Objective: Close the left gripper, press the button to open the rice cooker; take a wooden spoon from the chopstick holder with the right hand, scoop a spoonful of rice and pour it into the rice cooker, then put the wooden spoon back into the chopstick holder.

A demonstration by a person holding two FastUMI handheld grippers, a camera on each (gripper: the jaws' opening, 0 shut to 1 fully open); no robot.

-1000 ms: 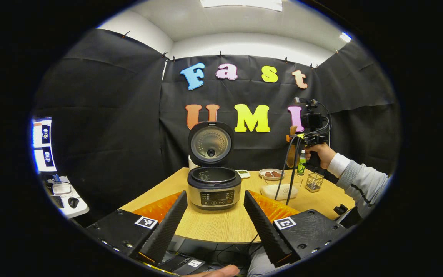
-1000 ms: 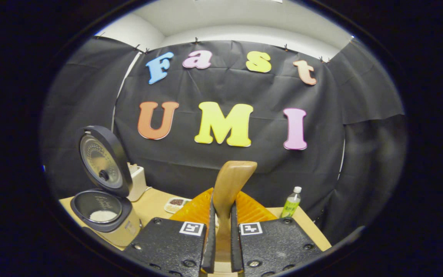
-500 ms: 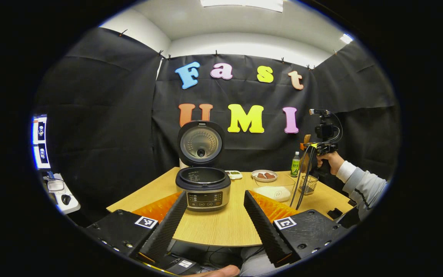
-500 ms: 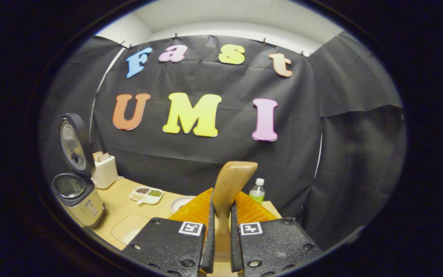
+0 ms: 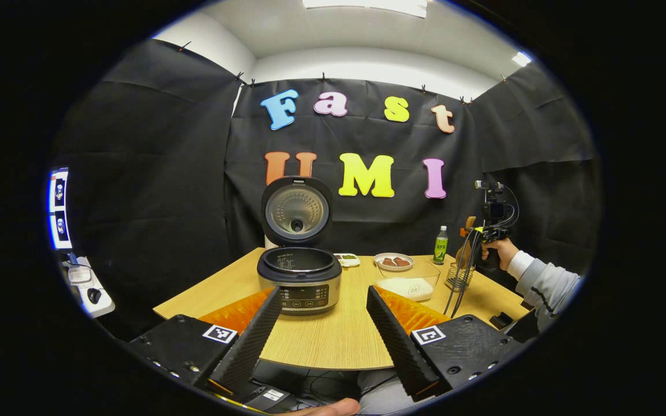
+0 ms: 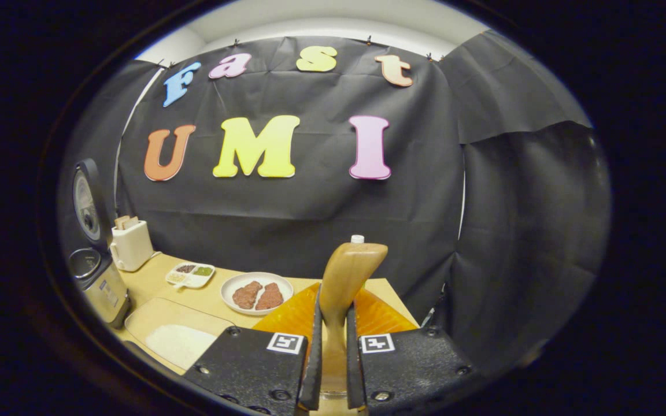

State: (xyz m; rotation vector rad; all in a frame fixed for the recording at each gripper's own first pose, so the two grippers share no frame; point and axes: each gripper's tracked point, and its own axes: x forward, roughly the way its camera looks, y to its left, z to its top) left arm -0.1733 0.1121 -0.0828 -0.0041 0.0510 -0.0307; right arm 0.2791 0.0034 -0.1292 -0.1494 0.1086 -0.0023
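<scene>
Moved right since before, right gripper (image 6: 331, 370) clamps upright spoon (image 6: 344, 277) above holder (image 5: 459, 276); left gripper (image 5: 321, 323) gapes empty.

In the right gripper view the spoon (image 6: 344, 277) hides the bottle (image 6: 357, 238) except its cap. The cooker (image 6: 97, 277) is cut off at the left edge. In the left gripper view the holder (image 5: 456, 276) is too small to show its contents.
</scene>
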